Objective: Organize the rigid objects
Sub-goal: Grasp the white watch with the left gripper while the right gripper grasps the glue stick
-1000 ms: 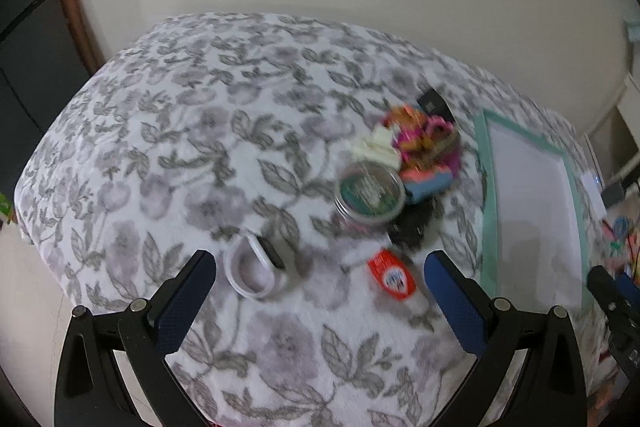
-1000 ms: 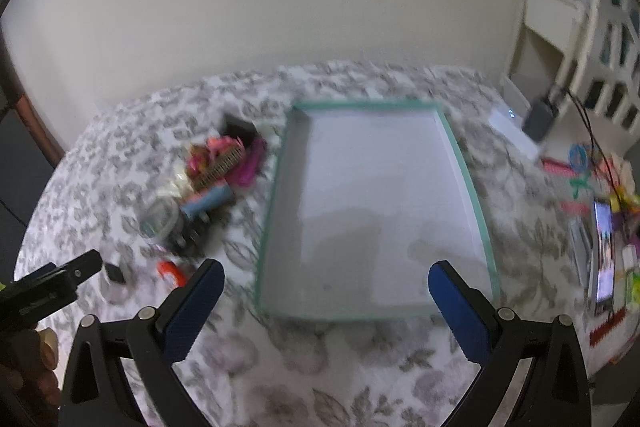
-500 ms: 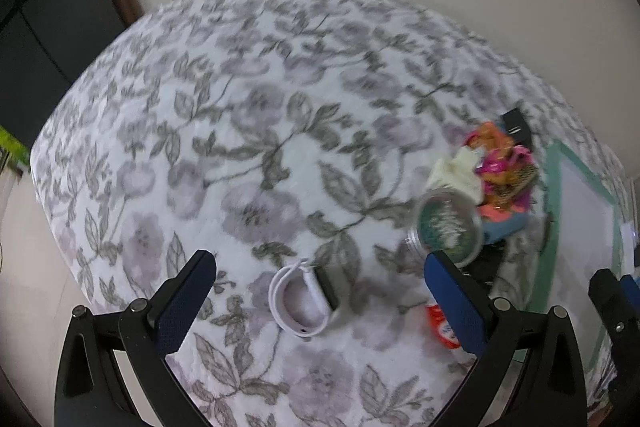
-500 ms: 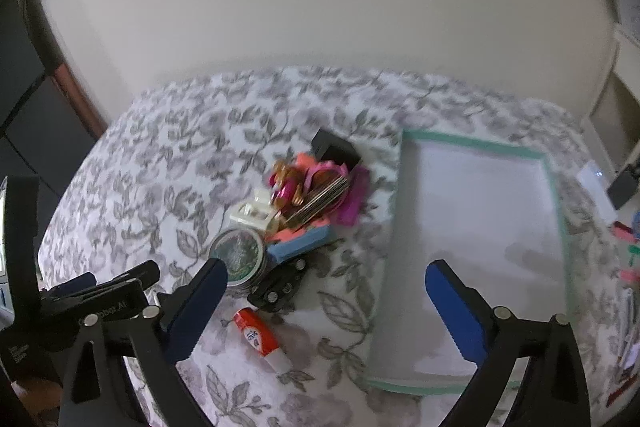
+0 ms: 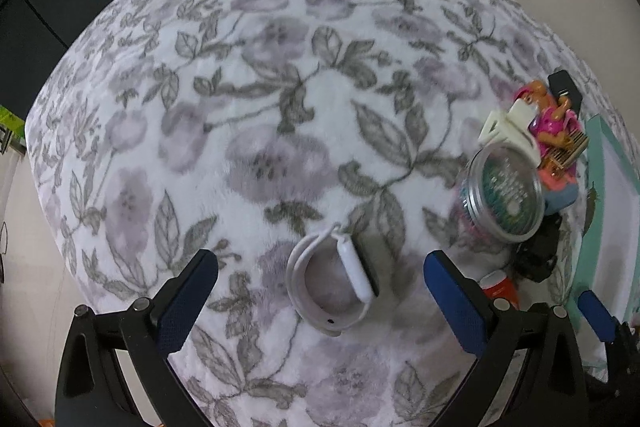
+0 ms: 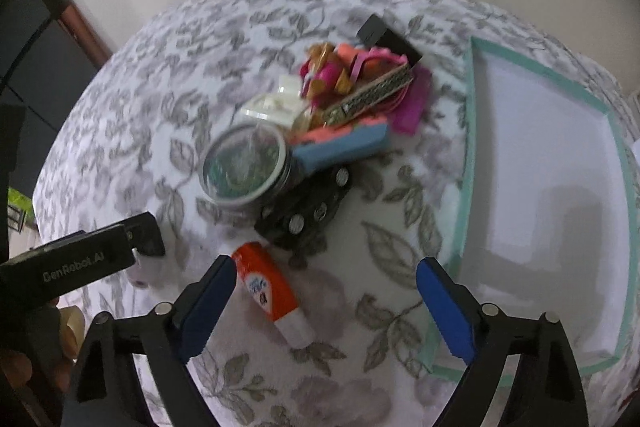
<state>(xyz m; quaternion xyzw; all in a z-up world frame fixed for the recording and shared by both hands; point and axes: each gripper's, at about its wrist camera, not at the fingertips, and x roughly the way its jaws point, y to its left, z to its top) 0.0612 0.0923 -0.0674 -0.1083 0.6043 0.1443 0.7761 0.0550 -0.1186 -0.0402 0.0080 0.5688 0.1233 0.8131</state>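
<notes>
I have the left gripper (image 5: 320,301) pointing down over the white watch (image 5: 334,281), its jaws spread wide with the watch lying between them on the bedspread (image 5: 260,87), nothing pressed yet. The right gripper (image 6: 326,305) is also wide but its jaws are closing, with the orange glue stick (image 6: 270,291) between them, just beside the left pad and not gripped.

The watch looks light to me: a smooth rubbery strap curled into a loop and a hard white case with a dark face. I would pinch across the case, since the strap should flex and squirm out. The glue stick is a stiff plastic tube, slick and round, likely to roll on the plush cloth; I would take it across the middle of the barrel.

The pile sits beyond both: a round jar (image 6: 244,165) with a clear lid, probably the heaviest piece and too wide for an easy pinch, a black studded band (image 6: 310,211) that looks soft, a blue and pink block (image 6: 344,147), and a tangle of pink and gold bits. The tray (image 6: 470,131) with the green rim lies to the right, shallow, flat and white inside
</notes>
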